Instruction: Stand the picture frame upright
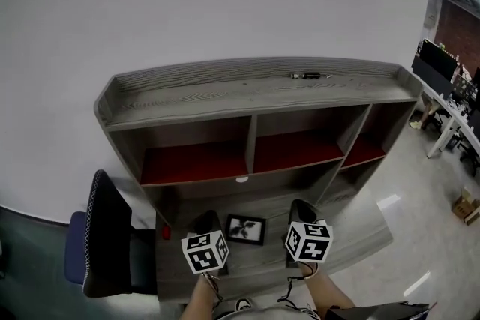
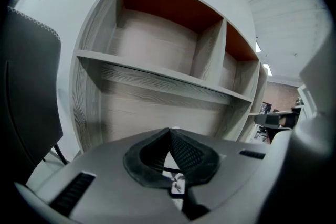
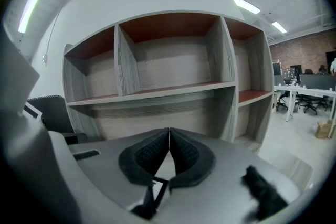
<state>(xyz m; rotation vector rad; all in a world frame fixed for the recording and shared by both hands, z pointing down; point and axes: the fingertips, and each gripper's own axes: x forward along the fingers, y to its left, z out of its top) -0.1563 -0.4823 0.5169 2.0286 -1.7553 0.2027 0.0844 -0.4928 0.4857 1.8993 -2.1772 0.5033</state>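
Observation:
A black picture frame [image 1: 246,229] with a dark plant print lies flat on the grey desk [image 1: 360,232], between my two grippers. My left gripper [image 1: 208,222] hovers just left of it, jaws shut with nothing between them. My right gripper [image 1: 301,210] hovers just right of it, also shut and empty. In the left gripper view the closed left gripper [image 2: 169,131] points at the shelf back, and a strip of the frame [image 2: 177,184] shows below the pads. In the right gripper view the shut right gripper [image 3: 168,131] has a frame corner [image 3: 158,187] under it.
A grey hutch [image 1: 255,97] with red-lined compartments stands at the back of the desk. A pen-like object [image 1: 310,76] lies on its top. A small red thing [image 1: 166,232] sits at the desk's left. An office chair [image 1: 105,243] stands to the left. Other desks [image 1: 450,109] fill the far right.

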